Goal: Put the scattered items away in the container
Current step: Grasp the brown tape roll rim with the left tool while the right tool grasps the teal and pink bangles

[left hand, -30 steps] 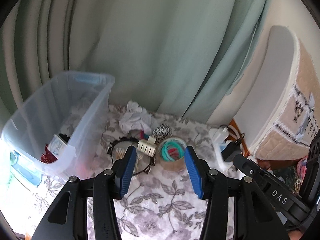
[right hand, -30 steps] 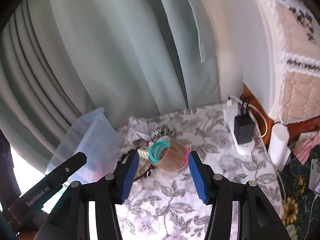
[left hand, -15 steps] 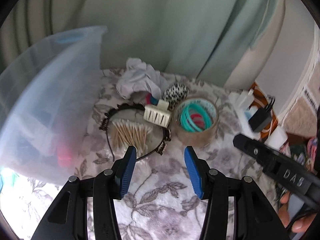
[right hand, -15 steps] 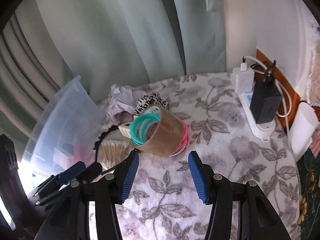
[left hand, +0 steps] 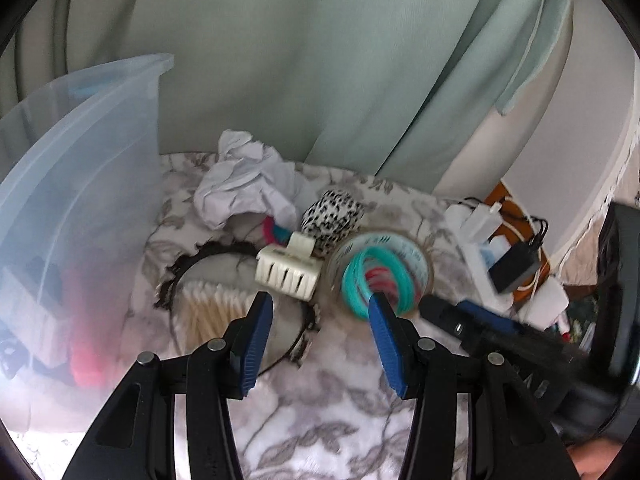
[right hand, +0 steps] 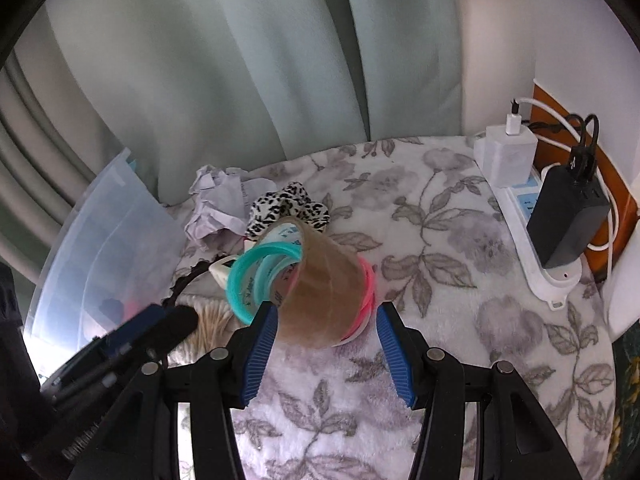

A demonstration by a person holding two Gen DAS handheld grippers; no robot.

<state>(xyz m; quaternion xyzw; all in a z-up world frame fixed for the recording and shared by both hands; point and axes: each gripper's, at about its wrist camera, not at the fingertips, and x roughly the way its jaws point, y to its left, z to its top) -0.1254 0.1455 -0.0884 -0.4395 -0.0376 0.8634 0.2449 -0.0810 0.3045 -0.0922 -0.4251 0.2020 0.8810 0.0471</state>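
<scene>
A clear plastic bin (left hand: 80, 184) stands at the left with items inside. Beside it lie crumpled paper (left hand: 240, 184), a spotted scrunchie (left hand: 332, 212), a cream hair claw (left hand: 288, 268), cotton swabs (left hand: 208, 312) inside a black headband (left hand: 180, 268), and a brown tape roll (right hand: 320, 296) with teal (right hand: 248, 280) and pink rings (right hand: 366, 292) in it. My left gripper (left hand: 320, 316) is open over the hair claw and headband. My right gripper (right hand: 324, 320) is open, its jaws on either side of the tape roll, not closed on it.
A white power strip (right hand: 532, 240) with a white charger (right hand: 506, 152) and a black adapter (right hand: 568, 220) lies at the right edge of the floral cloth (right hand: 440, 240). Green curtains (right hand: 240, 60) hang behind. A white cylinder (right hand: 622, 300) stands far right.
Both grippers moved forward and down toward the pile. The right gripper's jaws now flank the tape roll. The left gripper came closer to the hair claw and headband.
</scene>
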